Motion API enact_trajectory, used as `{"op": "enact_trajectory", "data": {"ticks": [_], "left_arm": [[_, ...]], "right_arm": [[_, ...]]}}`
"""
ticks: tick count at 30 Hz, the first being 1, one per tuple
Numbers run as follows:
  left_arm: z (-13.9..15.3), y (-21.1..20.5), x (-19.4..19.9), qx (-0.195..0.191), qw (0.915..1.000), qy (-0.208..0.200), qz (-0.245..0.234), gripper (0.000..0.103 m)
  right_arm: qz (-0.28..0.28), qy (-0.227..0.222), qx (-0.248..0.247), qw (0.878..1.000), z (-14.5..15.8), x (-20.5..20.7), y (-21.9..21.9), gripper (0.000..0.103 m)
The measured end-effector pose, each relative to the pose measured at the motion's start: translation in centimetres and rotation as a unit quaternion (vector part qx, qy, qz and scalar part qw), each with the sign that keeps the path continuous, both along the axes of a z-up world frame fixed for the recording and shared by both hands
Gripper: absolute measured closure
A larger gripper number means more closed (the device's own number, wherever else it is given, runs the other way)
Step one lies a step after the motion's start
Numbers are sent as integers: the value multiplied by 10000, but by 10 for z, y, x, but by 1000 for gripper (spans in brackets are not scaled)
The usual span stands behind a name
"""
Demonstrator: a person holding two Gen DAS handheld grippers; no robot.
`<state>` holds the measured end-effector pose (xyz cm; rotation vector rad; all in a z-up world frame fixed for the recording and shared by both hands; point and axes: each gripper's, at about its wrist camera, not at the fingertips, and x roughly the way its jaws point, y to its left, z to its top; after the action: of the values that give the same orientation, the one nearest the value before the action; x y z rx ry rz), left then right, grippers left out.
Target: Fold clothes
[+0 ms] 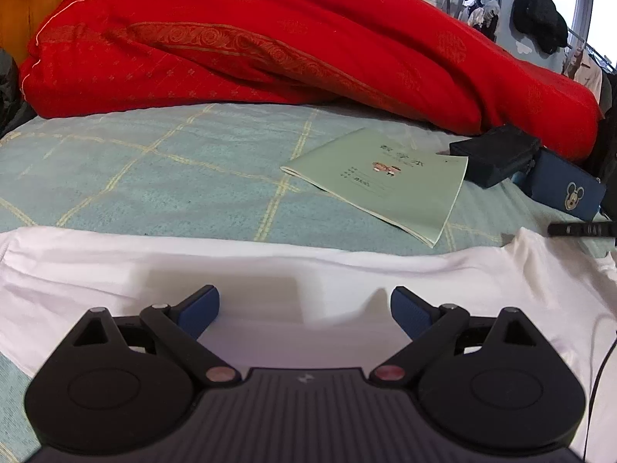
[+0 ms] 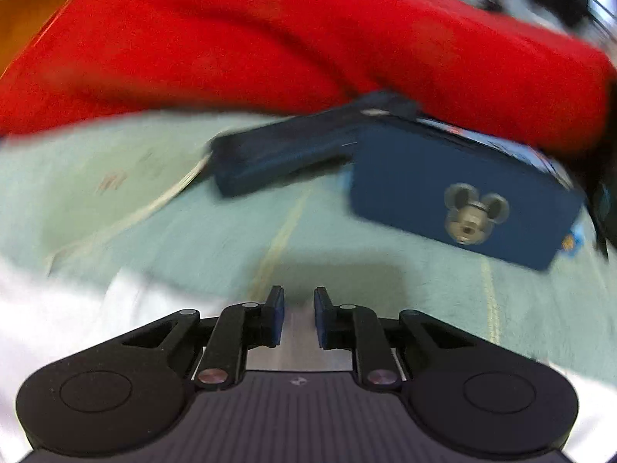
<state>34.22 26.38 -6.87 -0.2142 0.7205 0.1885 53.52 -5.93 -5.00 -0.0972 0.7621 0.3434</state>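
Left wrist view: left gripper, black body with blue pads, jaws spread wide and released, nothing between them.
White garment: smooth white cloth lying flat on the bed, directly beneath the left gripper, its far edge running across the frame.
Bed: pale green bedspread with a yellow grid pattern, visible beyond the garment.
Red quilt: bulky red cover with gold ornament, heaped along the far side of the bed.
Notebook: thin pale green exercise book with printed characters, flat on the bedspread, beyond the garment and to the right.
Dark pouch: black rectangular case, touching the notebook's far corner, against the quilt.
Blue case: navy box with a cartoon mouse emblem, just beside the dark pouch, at the right edge.
Right wrist view: blurred; right gripper, jaws drawn close with a narrow gap.
Right grasp: pale cloth shows in and behind the gap; cannot tell whether the pads pinch it.
Garment in right view: white cloth at lower left, beside the gripper.
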Motion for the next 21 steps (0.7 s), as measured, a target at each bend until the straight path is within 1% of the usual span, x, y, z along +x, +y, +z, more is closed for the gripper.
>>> {"op": "enact_trajectory", "data": {"ticks": [3,4,5,7,9,12,14,16,17,19,21], "left_arm": [[1,0,-2,1,10000,-25,2,8],[2,0,-2,10,10000,-43,4,8],[2,0,-3,39,10000,-60,20,8],[4,-1,-3,151,9998,-80,88,8],[4,-2,-3,294,9994,-45,184,8],[1,-2,0,436,9985,86,314,8],[-2,1,3,475,9977,217,429,8],[-6,4,4,573,9959,306,625,7],[-6,6,4,642,9946,322,751,7],[-7,11,4,724,9921,347,962,7],[-6,15,3,704,9912,351,1067,7]], "right_arm": [[8,132,524,9985,10,-7,-12,75],[72,137,568,9983,15,-14,-13,66],[140,162,503,9985,18,-22,-10,52],[312,263,343,9986,24,-40,-2,42],[625,493,216,9966,22,-58,12,41],[804,699,-83,9943,6,-70,38,38],[674,600,-349,9953,-7,-66,55,30],[424,350,-493,9973,-13,-52,65,22],[286,315,-502,9978,-16,-43,67,18],[94,469,-294,9984,-14,-31,65,18],[178,511,-251,9982,-5,-36,62,18]]}}
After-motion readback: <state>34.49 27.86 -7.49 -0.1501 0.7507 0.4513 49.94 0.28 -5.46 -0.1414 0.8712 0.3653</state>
